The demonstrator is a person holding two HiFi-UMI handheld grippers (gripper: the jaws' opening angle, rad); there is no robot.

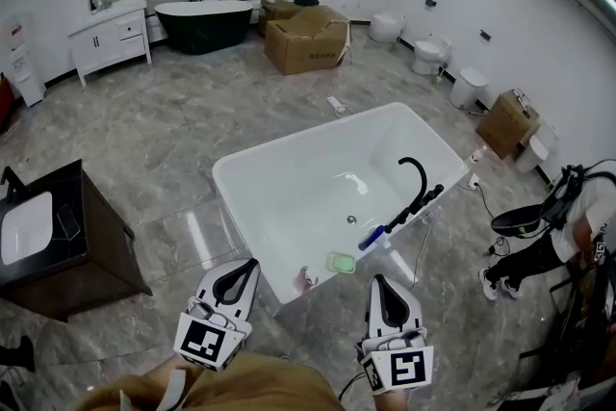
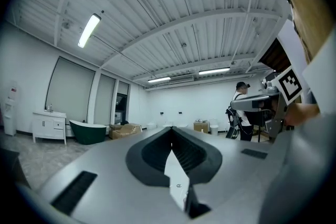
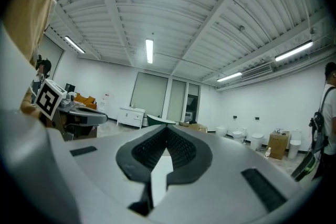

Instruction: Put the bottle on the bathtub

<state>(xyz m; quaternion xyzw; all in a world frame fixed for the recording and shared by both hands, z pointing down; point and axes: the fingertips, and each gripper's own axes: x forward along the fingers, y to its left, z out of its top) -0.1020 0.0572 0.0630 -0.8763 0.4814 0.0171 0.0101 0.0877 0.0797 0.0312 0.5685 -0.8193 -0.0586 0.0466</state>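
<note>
Both the left hand-held gripper (image 1: 248, 267) and the right hand-held gripper (image 1: 378, 282) are closed, empty; the bottle (image 1: 306, 279) on the bathtub (image 1: 318, 132) rim seems light, slippery; I'd clamp its middle.

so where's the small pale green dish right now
Head view, right of centre: the small pale green dish sits on the near rim of the white rectangular bathtub, just below the blue-handled tool and left of the right gripper.

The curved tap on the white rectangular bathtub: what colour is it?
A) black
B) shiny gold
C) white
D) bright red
A: in the head view the curved tap arching over the rim of the white rectangular bathtub is plainly black.
</note>
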